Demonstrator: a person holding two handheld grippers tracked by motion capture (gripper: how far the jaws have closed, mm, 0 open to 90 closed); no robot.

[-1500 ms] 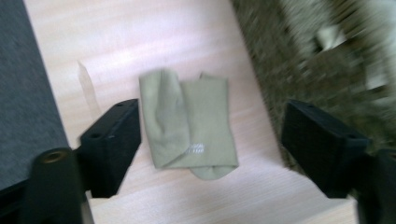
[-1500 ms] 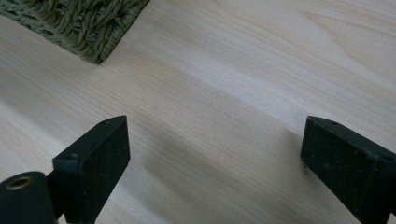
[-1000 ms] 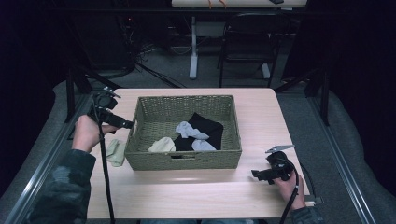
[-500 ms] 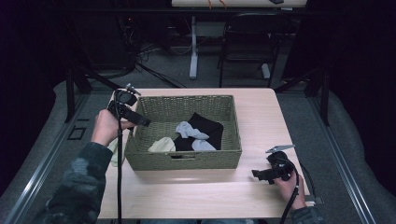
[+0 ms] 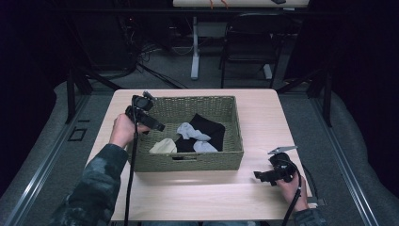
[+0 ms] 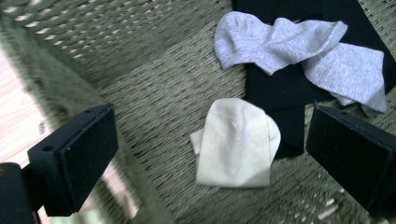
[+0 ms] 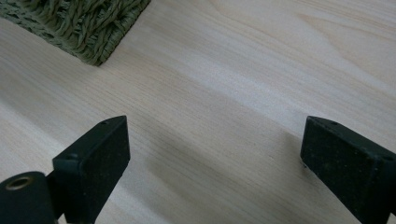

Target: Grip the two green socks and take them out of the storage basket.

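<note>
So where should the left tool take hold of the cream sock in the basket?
Probably across the cream sock at its rounded upper end, coming straight down from above with the open left tool. It lies flat on the basket floor, one edge overlapping the black cloth, so pinch the bare-side fold.

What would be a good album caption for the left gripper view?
Open left gripper poised over a cream sock in the woven basket, grey socks and black cloth beyond.

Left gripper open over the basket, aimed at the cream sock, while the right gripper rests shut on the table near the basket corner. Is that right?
Not quite. The right gripper is open, not shut: the right gripper view shows its jaws wide apart over bare table. The rest holds: the left gripper is open over the basket, facing the cream sock.
</note>
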